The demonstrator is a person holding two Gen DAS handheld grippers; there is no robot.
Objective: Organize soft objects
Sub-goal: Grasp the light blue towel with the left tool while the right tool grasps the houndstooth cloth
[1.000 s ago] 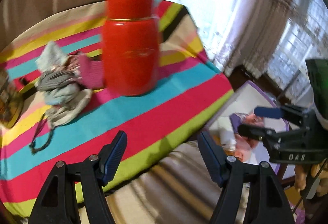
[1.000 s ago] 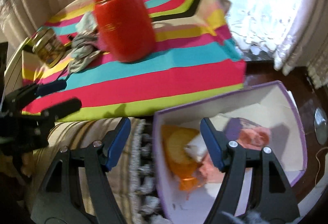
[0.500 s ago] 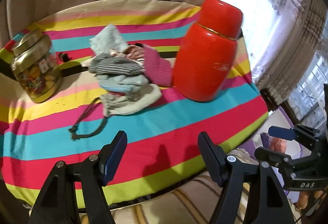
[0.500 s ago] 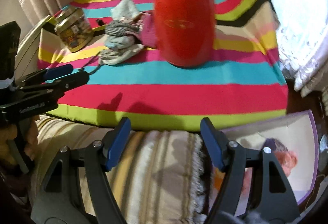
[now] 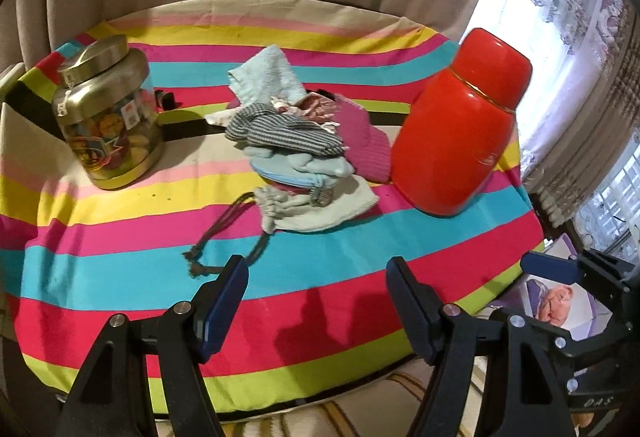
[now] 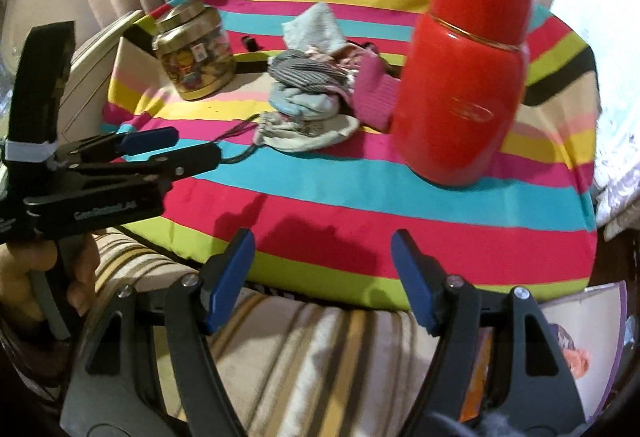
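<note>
A pile of soft cloth items (image 5: 296, 153) lies mid-desk on the striped cloth (image 5: 320, 273), with a drawstring pouch (image 5: 320, 209) at its front; the pieces beneath are hard to tell apart. A red flask (image 5: 456, 133) stands just right of the pile, hiding part of a pink piece. A candy jar (image 5: 108, 113) stands well left. Left gripper (image 5: 316, 301) and right gripper (image 6: 322, 277) hover released and empty at the near edge. A purple box (image 6: 588, 353) is cut off at lower right.

Pile of soft items (image 5: 296, 153) mid-table (image 5: 120, 237); jar (image 5: 108, 113) near left edge, flask (image 5: 456, 129) just right of pile near right edge. Box (image 6: 580, 349) below table's front-right corner.
</note>
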